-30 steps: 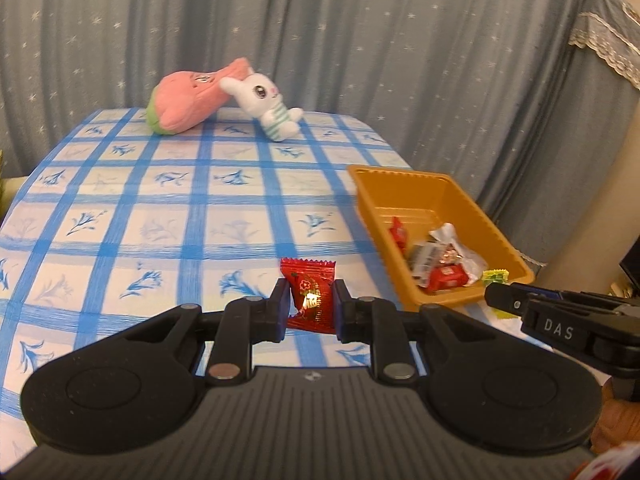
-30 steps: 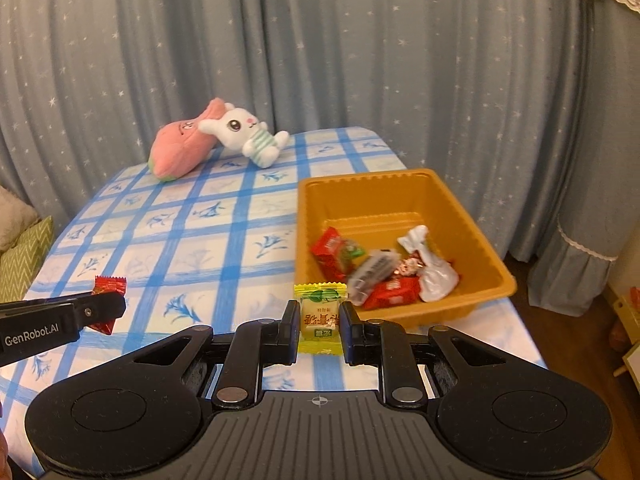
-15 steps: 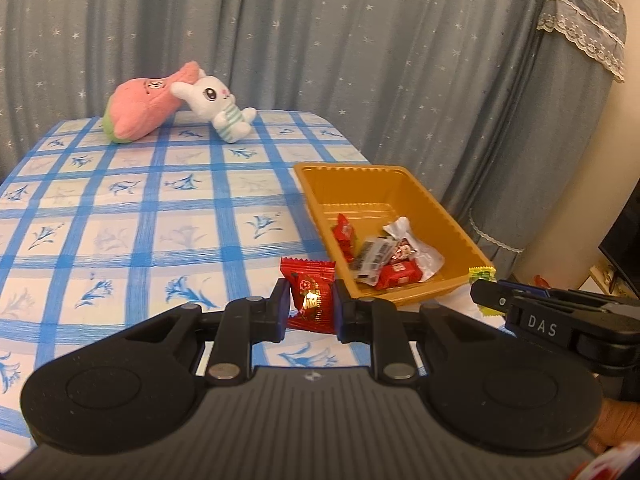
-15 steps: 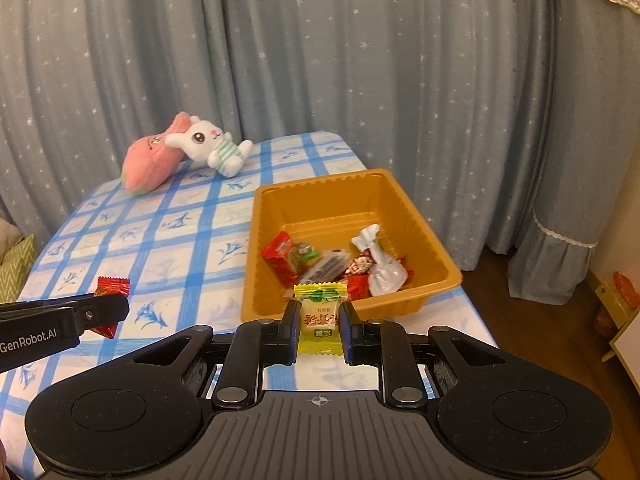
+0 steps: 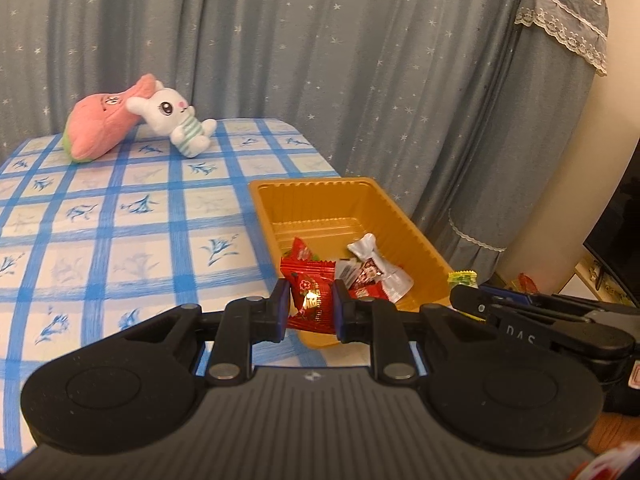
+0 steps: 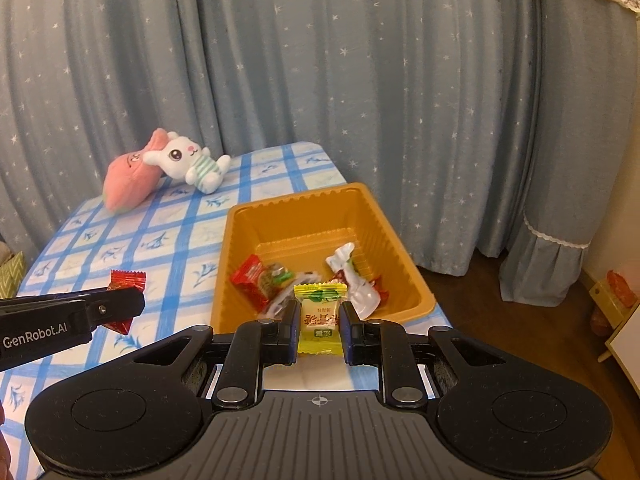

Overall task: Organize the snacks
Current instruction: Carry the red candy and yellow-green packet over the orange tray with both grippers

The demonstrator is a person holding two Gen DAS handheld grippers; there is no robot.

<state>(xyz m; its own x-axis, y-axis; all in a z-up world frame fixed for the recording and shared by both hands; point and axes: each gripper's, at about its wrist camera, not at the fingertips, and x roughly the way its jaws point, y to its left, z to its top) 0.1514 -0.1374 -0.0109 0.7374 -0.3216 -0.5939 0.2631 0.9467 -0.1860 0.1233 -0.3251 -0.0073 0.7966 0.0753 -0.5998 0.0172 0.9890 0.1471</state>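
Red candy packet [image 5: 312, 298] clamped in left claw [image 5: 310, 306] | yellow candy packet [image 6: 320, 318] clamped in right claw [image 6: 320, 330] | orange tray [image 6: 288, 208] just ahead | risk: early release drops candy short of rim

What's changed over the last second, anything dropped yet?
Nothing dropped. Both hand-held grippers carried their snacks toward the orange tray: left hand-held gripper stays shut on the red packet, right hand-held gripper on the yellow candy. Tray contents and plush toys unchanged.
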